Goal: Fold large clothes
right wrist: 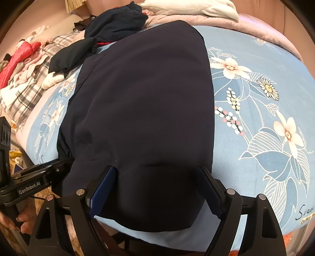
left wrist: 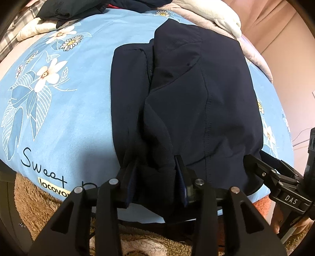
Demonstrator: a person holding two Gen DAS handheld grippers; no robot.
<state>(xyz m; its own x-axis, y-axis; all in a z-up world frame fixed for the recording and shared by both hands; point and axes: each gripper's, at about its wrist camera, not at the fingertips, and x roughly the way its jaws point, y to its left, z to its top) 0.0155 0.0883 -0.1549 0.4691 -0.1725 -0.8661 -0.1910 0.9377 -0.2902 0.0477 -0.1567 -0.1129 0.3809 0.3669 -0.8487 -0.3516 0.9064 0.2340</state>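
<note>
A dark navy garment (left wrist: 187, 94) lies lengthwise on the blue flowered bed sheet (left wrist: 69, 118), folded over itself with a seam showing. My left gripper (left wrist: 156, 163) sits at its near edge with a bunched fold of the fabric between its blue-padded fingers, partly closed on it. The right gripper shows at the right of this view (left wrist: 275, 173). In the right wrist view the garment (right wrist: 141, 98) fills the middle. My right gripper (right wrist: 157, 177) is wide open, its fingers straddling the garment's near edge. The left gripper shows at the left (right wrist: 39, 175).
Other clothes are piled at the far end: dark garments (right wrist: 110, 25), a white blanket (right wrist: 189, 7), plaid cloth (right wrist: 25, 92) and a red item (right wrist: 17, 57). A brown fleece rug (left wrist: 39, 206) lies below the bed's near edge.
</note>
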